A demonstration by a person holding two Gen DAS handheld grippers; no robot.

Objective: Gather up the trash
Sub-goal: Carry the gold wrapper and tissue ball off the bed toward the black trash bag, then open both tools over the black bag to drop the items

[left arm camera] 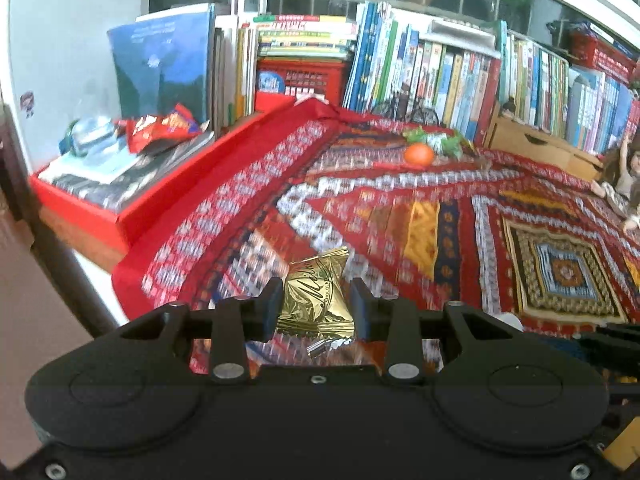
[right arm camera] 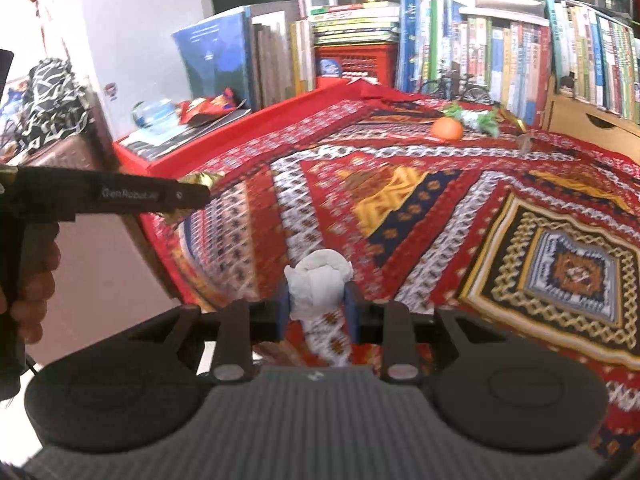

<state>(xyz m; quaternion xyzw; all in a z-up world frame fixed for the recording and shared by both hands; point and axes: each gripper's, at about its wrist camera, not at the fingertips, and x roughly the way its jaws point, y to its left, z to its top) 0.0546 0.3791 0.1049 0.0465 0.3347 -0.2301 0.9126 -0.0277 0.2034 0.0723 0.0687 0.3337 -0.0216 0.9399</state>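
Note:
My left gripper (left arm camera: 316, 300) is shut on a gold foil snack wrapper (left arm camera: 318, 300), held above the patterned red tablecloth (left arm camera: 440, 220). In the right wrist view that same left gripper (right arm camera: 200, 194) reaches in from the left edge with the gold wrapper (right arm camera: 202, 179) at its tip and a hand behind it. My right gripper (right arm camera: 318, 300) is shut on a crumpled white tissue wad (right arm camera: 318, 284). A red snack wrapper (left arm camera: 160, 130) and a crushed clear plastic bottle (left arm camera: 90, 134) lie on the stack at the far left. Green-and-white wrappers (left arm camera: 438, 140) lie by an orange (left arm camera: 418, 155).
A red box (left arm camera: 80, 208) with magazines sits at the table's left edge. Rows of books (left arm camera: 480, 76) and a wooden drawer unit (left arm camera: 532, 142) line the back. A doll (left arm camera: 624, 176) sits at the far right, and a small model bicycle (right arm camera: 456, 82) stands before the books.

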